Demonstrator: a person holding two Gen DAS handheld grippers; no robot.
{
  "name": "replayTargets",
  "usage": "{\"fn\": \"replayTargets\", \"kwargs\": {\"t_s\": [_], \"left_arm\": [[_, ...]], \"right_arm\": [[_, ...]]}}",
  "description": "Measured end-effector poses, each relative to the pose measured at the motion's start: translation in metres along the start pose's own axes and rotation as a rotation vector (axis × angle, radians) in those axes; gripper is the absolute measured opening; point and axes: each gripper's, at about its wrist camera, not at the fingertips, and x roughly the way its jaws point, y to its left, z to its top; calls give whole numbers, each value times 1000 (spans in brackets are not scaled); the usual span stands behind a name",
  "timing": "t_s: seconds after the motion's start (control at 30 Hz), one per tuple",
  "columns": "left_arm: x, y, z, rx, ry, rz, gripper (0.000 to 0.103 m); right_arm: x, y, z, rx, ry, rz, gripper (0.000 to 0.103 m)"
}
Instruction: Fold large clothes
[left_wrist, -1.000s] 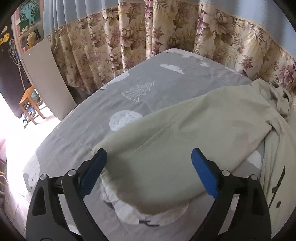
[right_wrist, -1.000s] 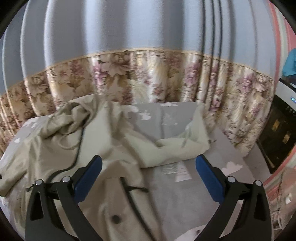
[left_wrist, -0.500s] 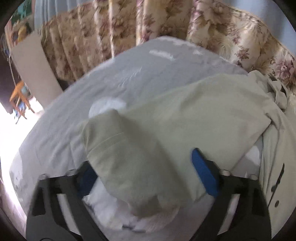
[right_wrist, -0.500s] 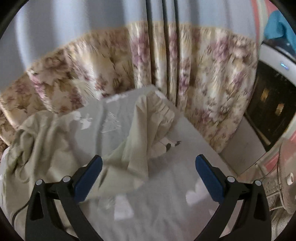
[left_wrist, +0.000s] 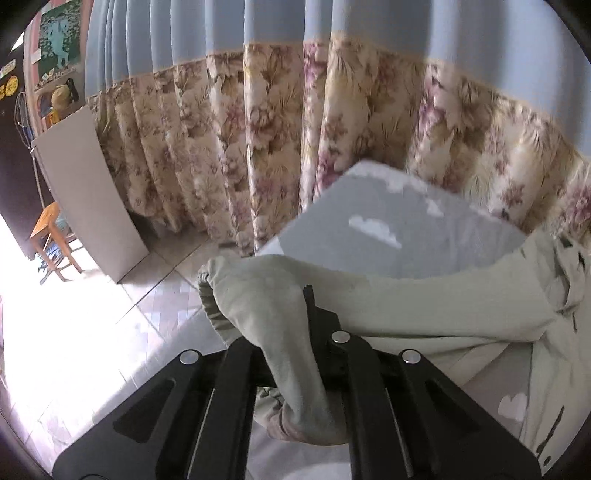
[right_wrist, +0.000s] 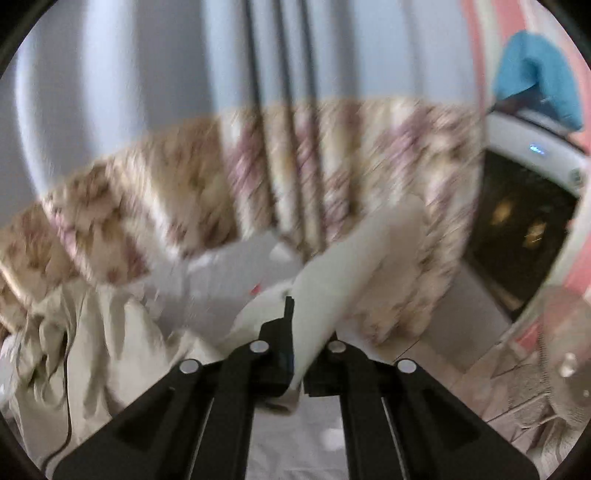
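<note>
A pale beige jacket lies on a bed with a grey cloud-print sheet. My left gripper is shut on the cuffed end of one sleeve, which is lifted off the sheet. My right gripper is shut on the other sleeve, also raised; this view is motion-blurred. The jacket's crumpled body with a dark cord lies to the left in the right wrist view.
Floral curtains hang close behind the bed. Left of the bed are tiled floor, a leaning grey board and a wooden stool. Right of the bed stand a dark appliance and a fan.
Both grippers closed from wide open onto the jacket's sleeves and lifted them off the sheet. Both views tilted up toward the curtains.
</note>
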Motion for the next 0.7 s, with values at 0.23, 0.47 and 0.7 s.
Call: {"fn": "replayTargets", "kwargs": {"t_s": [0.23,0.47,0.7], "left_arm": [[-1,16,47,39,-85,96,5],[75,3,76,188,60,157,9],[24,-6,40,201,-41,81,74]], "right_arm": [[12,-20,40,66,67,-154,2],[170,-3,60,94,364,-145,15],[99,9,45,14,141,-35,76]]}}
